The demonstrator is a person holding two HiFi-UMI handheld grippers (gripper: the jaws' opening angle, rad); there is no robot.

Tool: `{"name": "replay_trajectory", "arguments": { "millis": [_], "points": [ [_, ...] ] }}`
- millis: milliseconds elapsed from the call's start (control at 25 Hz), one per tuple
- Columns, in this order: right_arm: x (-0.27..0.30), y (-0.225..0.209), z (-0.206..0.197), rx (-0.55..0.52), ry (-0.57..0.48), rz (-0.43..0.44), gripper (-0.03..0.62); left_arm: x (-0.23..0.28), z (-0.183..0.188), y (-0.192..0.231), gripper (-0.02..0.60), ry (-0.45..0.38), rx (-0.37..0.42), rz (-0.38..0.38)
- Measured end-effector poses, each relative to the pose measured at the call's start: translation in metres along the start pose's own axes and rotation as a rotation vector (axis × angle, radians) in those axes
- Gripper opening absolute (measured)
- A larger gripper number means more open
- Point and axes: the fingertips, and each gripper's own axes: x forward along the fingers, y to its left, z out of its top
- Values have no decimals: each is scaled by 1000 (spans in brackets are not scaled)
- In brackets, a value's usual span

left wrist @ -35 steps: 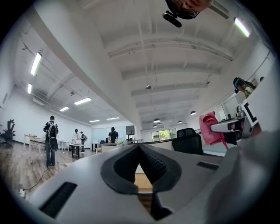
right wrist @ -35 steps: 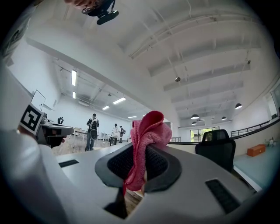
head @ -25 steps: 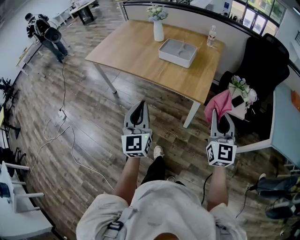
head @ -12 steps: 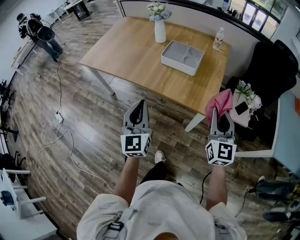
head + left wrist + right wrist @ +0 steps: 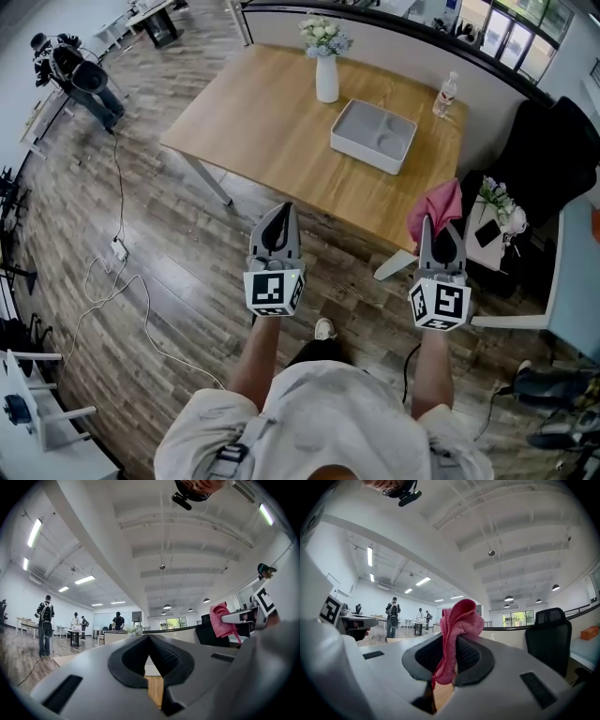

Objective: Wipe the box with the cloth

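Note:
A shallow grey-white box (image 5: 373, 136) lies on the wooden table (image 5: 272, 122), toward its right side. My right gripper (image 5: 441, 225) is shut on a pink cloth (image 5: 433, 208), which bunches up above the fingertips; the right gripper view shows the cloth (image 5: 457, 625) pinched between the black pads. My left gripper (image 5: 279, 214) is shut with nothing in it; its pads meet in the left gripper view (image 5: 149, 639). Both grippers hang short of the table's near edge, over the wood floor.
A white vase of flowers (image 5: 326, 66) stands behind the box, a water bottle (image 5: 444, 95) at the table's far right corner. A black chair (image 5: 548, 150) with a flower bag (image 5: 495, 211) is to the right. A cable (image 5: 122, 281) trails on the floor at left.
The table and box have come closer in the head view as I stepped forward. Both grippers keep their pose, the right still holding the cloth.

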Motion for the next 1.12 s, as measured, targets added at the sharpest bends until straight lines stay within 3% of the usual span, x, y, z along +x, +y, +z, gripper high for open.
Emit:
{"name": "replay_trajectory", "arguments": {
  "millis": [440,720,1120],
  "points": [
    [51,3,6,-28,-18,-39,69,50,1,30,14,-35,-18,-48],
    [80,7,-3,7,-5,-38,69,73,5,54,14,-47,-13,-28],
    [155,-22,-7,11,-20,-36,69,148,-5,63,14,-34,10,-39]
  ]
}}
